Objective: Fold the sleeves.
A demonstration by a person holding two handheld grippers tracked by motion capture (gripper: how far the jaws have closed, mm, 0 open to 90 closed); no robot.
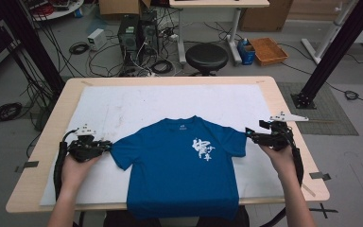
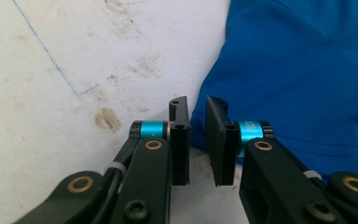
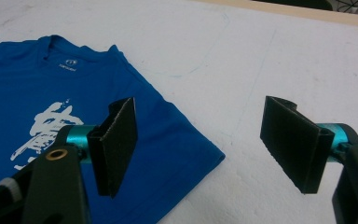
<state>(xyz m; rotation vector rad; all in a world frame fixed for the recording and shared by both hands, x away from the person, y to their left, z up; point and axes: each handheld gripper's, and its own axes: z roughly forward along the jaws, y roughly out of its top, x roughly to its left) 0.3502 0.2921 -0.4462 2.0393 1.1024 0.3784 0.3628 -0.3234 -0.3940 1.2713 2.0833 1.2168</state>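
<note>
A blue T-shirt (image 1: 182,165) lies face up at the lower centre of the high view, spread on a white sheet (image 1: 123,106) covering the surface (image 1: 283,99), its hem hanging over the near edge. The white print sits right of centre on the chest.

Left tool (image 1: 105,146): at the left sleeve end. In the left gripper view its jaws stand nearly together, a narrow gap between them, the sleeve edge (image 2: 200,119) at that gap; whether cloth is actually pinched cannot be told.

Right tool (image 1: 251,134): at the right sleeve. In the right gripper view the jaws are spread wide, the sleeve hem (image 3: 205,156) lying between and below them, not touched.

Judgement: both tools are placed at the sleeve tips, probably to take them for a fold or for smoothing.

Containers: an orange tray (image 1: 268,50) on the floor, upper right; its contents cannot be made out.
</note>
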